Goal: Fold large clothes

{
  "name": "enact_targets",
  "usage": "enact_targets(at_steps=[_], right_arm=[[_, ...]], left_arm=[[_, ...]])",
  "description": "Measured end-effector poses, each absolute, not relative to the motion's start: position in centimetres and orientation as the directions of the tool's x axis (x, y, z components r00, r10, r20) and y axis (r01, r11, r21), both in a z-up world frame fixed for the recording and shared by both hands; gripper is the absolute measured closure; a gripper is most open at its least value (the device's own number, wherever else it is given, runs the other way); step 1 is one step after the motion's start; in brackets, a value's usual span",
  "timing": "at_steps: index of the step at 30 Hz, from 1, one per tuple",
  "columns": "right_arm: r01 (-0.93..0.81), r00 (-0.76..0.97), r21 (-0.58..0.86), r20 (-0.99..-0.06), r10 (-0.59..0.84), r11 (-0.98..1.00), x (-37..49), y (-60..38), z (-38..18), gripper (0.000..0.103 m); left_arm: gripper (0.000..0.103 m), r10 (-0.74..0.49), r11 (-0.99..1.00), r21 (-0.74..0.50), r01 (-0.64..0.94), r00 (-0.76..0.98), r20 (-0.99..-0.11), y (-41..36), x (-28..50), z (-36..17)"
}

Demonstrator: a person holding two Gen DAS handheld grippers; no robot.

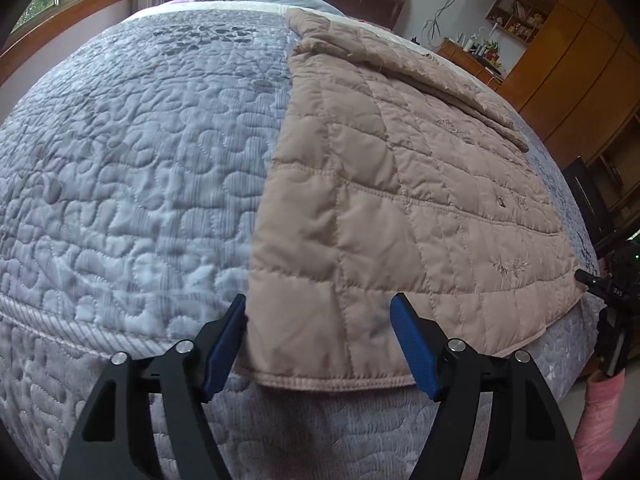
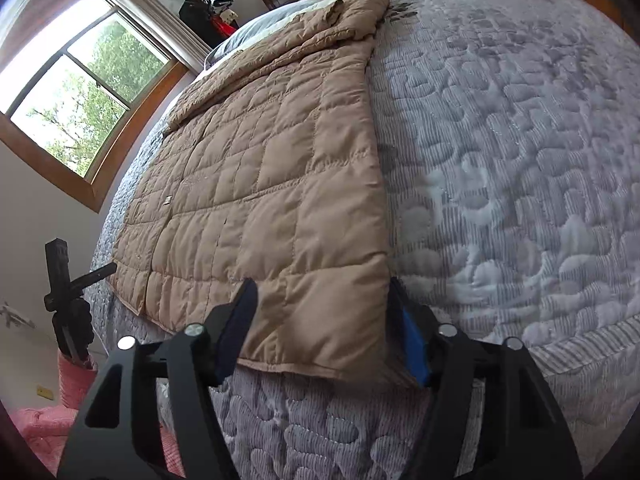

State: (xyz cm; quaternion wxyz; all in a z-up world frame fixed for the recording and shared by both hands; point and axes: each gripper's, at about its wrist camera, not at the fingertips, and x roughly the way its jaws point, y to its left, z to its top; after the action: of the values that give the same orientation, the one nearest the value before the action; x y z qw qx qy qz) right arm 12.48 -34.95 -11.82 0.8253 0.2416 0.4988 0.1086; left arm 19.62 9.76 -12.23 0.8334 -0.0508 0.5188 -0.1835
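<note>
Tan quilted jacket [image 1: 400, 184] on bed [image 1: 132, 168]; soft, puffy, light; grasp near hem corners; left gripper [image 1: 320, 344] and right gripper [image 2: 324, 332] spread, straddling them, pinching nothing.

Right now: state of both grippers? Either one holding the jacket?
Left gripper: open, straddling the near hem of the tan quilted jacket, not clamped.
Right gripper: open around the jacket's other hem corner, pads not pressing.

One tan quilted coat [image 1: 400, 200], its hem corners between the tongs; one grey bedspread [image 1: 140, 160] beneath and beyond them; two grippers, left [image 1: 318, 344] and right [image 2: 324, 328]; one window [image 2: 80, 92] left of the right tongs
</note>
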Motion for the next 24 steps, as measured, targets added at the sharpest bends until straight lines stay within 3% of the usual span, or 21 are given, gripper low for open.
enact_targets(at_steps=[2,5,6,7,11,24], right_arm=[[0.058,0.478,0.486,-0.78,0.403,0.872,12.7,-34.6,-11.9,0.058],[0.056,0.475,0.461,-0.792,0.383,0.885,12.8,-34.0,-11.8,0.084],[0.05,0.477,0.481,-0.781,0.402,0.876,12.7,-33.9,-11.7,0.086],[0.048,0.483,0.478,-0.78,0.399,0.877,12.6,-33.8,-11.5,0.089],[0.033,0.512,0.479,-0.762,0.397,0.877,11.2,-33.8,-10.3,0.093],[0.009,0.546,0.464,-0.744,0.385,0.886,1.3,-33.1,-8.3,0.093]], left_arm=[[0.034,-0.351,0.931,-0.268,0.25,0.398,-0.848,9.4,19.8,-12.3],[0.068,-0.346,0.934,-0.27,0.234,0.409,-0.844,9.4,19.9,-12.3],[0.082,-0.38,0.923,-0.31,0.23,0.397,-0.836,9.6,19.9,-12.2],[0.085,-0.403,0.914,-0.34,0.222,0.39,-0.828,9.8,20.0,-12.1],[0.088,-0.414,0.91,-0.353,0.218,0.426,-0.805,10.3,18.7,-10.9],[0.089,-0.407,0.907,-0.289,0.308,0.457,-0.791,11.4,8.7,-7.7]])
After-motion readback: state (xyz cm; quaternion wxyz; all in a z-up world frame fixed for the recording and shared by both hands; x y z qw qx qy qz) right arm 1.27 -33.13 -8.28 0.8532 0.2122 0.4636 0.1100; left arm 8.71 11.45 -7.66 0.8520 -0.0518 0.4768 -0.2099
